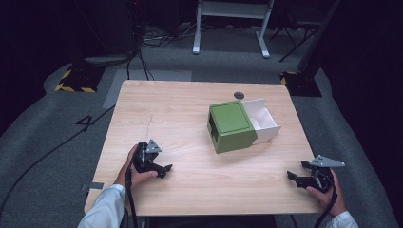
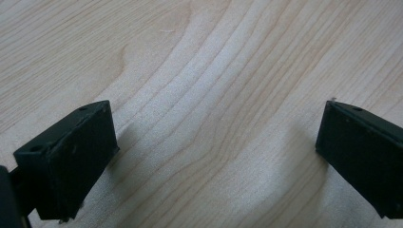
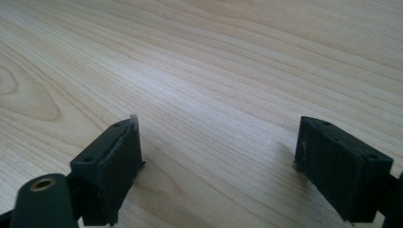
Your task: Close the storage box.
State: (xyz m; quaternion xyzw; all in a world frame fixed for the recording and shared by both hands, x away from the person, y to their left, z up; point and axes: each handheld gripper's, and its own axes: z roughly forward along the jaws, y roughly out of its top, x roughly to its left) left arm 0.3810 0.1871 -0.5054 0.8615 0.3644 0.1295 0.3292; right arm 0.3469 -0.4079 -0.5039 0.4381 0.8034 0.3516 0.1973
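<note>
A green box (image 1: 231, 126) lies on the wooden table (image 1: 180, 114), right of centre, with its white inner tray (image 1: 264, 119) pulled partway out on the far right side. My left gripper (image 1: 164, 169) rests on the table near the front left, held by a hand, pointing right. Its jaws stand wide apart over bare wood (image 2: 214, 142), nothing between them. My right gripper (image 1: 298, 173) rests near the front right corner, pointing left. It is open too, with bare tabletop (image 3: 218, 142) between its jaws. Both grippers are well short of the box.
A small round grommet (image 1: 239, 95) sits in the table near its far edge. Beyond the table are grey carpet, floor cables, a stand base with yellow-black tape (image 1: 76, 80) and white desk legs (image 1: 228, 28).
</note>
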